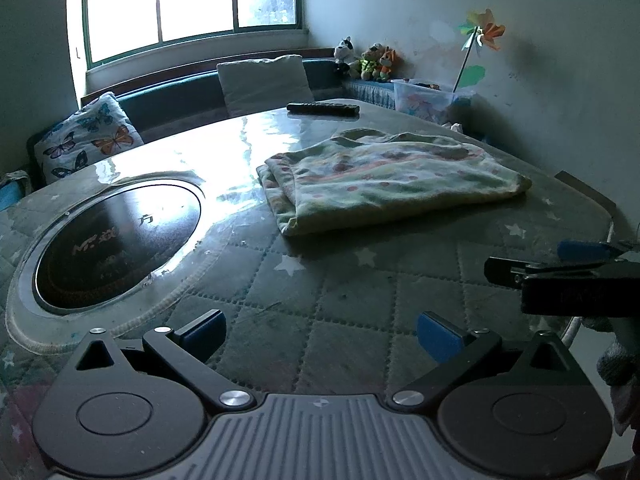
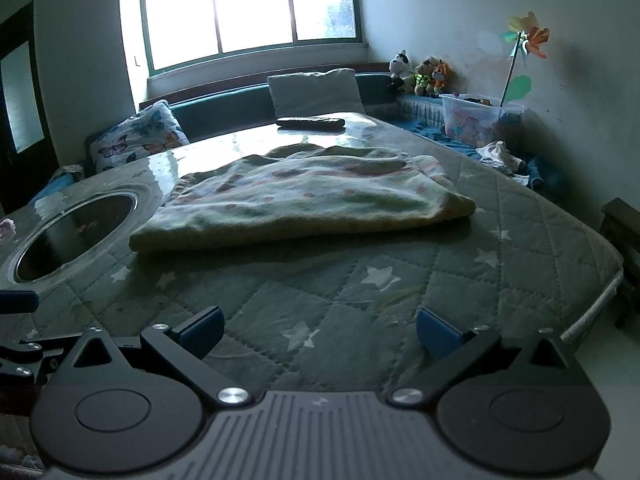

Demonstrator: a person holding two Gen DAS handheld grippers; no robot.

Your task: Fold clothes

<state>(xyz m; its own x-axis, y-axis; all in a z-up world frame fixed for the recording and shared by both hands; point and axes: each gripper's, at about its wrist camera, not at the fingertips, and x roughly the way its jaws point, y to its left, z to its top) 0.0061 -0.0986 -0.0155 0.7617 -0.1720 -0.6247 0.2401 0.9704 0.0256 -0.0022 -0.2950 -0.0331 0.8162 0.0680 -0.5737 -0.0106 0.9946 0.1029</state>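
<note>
1. The quilted table point(image 2: 460, 280) carries a round inset cooktop point(image 1: 116, 248) on its left.
2. The folded garment point(image 2: 304, 200) lies mid-table, beyond both grippers.
3. The left gripper point(image 1: 320, 336) and right gripper point(image 2: 320, 332) gape wide, empty, apart from it.

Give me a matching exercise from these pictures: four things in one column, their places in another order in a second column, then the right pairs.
Things:
1. folded garment
2. remote control
3. butterfly pillow
4. pinwheel

Places:
A. standing in the clear plastic bin by the wall
B. at the far edge of the table, near the window
C. on the bench at the table's left side
D. lying on the quilted cover in the middle of the table

Pairs: 1-D, 2-B, 3-C, 4-A
</note>
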